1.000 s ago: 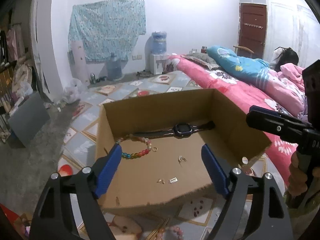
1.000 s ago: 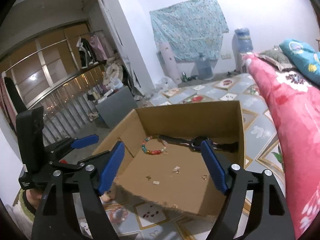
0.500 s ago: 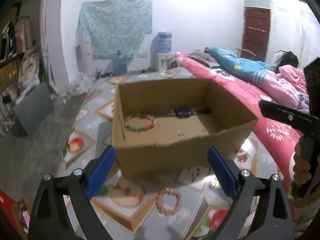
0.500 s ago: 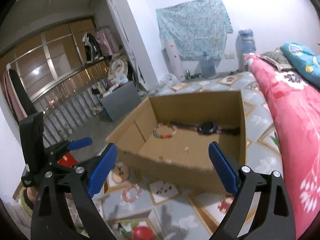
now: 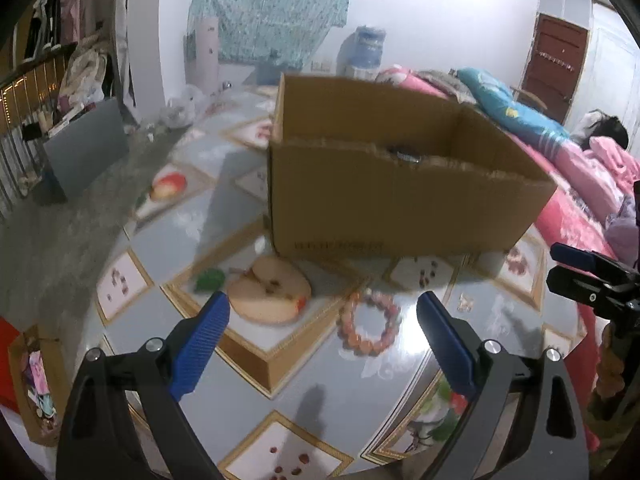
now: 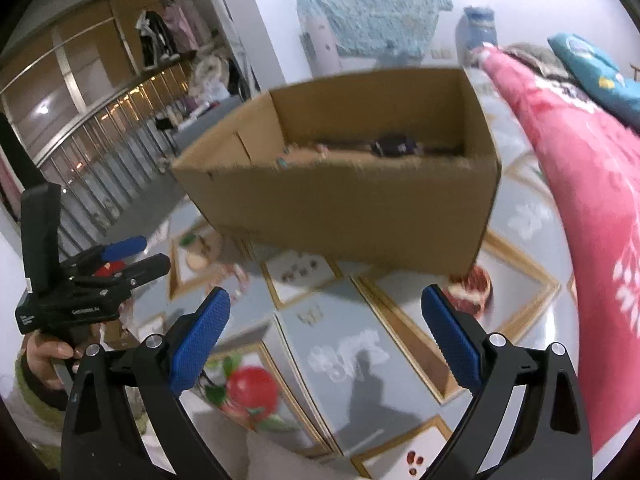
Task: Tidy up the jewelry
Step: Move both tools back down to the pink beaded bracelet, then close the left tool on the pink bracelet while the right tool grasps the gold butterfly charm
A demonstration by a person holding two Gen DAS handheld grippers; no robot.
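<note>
An open cardboard box (image 5: pixel 400 208) stands on a fruit-patterned tablecloth; it also shows in the right wrist view (image 6: pixel 352 208). A dark watch (image 6: pixel 394 146) and part of a coloured bead bracelet (image 6: pixel 284 162) lie inside. A pink bead bracelet (image 5: pixel 370 326) lies on the cloth in front of the box, just ahead of my left gripper (image 5: pixel 323 334), which is open and empty. My right gripper (image 6: pixel 325 328) is open and empty, low over the cloth before the box. Each gripper shows in the other's view: the right (image 5: pixel 580 268), the left (image 6: pixel 132 256).
A pink-covered bed (image 6: pixel 592 184) runs along the right of the table. A grey panel (image 5: pixel 86 142) and clutter stand on the floor at left. A water dispenser (image 5: pixel 362 54) stands by the far wall.
Both grippers have pulled back from over the box and dropped low, so the box now stands ahead of them. The pink bracelet on the cloth has come into the left view.
</note>
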